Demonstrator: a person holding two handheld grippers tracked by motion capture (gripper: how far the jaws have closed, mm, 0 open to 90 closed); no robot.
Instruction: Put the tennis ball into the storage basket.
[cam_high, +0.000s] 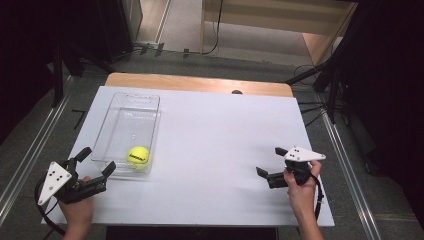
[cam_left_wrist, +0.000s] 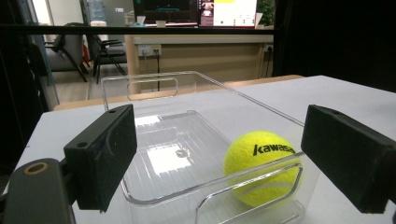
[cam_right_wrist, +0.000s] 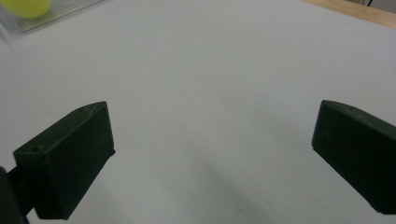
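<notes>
A yellow tennis ball (cam_high: 138, 155) (cam_left_wrist: 262, 164) marked "kawasa" lies inside a clear plastic bin (cam_high: 129, 108) (cam_left_wrist: 154, 91), close to the bin's near end wall. My left gripper (cam_high: 96, 160) (cam_left_wrist: 224, 163) is open just in front of that near wall, jaws spread wider than the ball, with nothing between them. Over on the right side of the white table (cam_high: 215, 135), my right gripper (cam_high: 270, 161) (cam_right_wrist: 212, 158) is open above bare tabletop and holds nothing. The ball (cam_right_wrist: 27, 6) and a corner of the bin (cam_right_wrist: 65, 10) peek in at the top left of the right gripper view.
The white board lies on a wooden tabletop (cam_high: 200, 82) whose far edge shows beyond it. Black stands and cables (cam_high: 320, 90) flank the table on the floor. A cable loops from each gripper near the table's front edge.
</notes>
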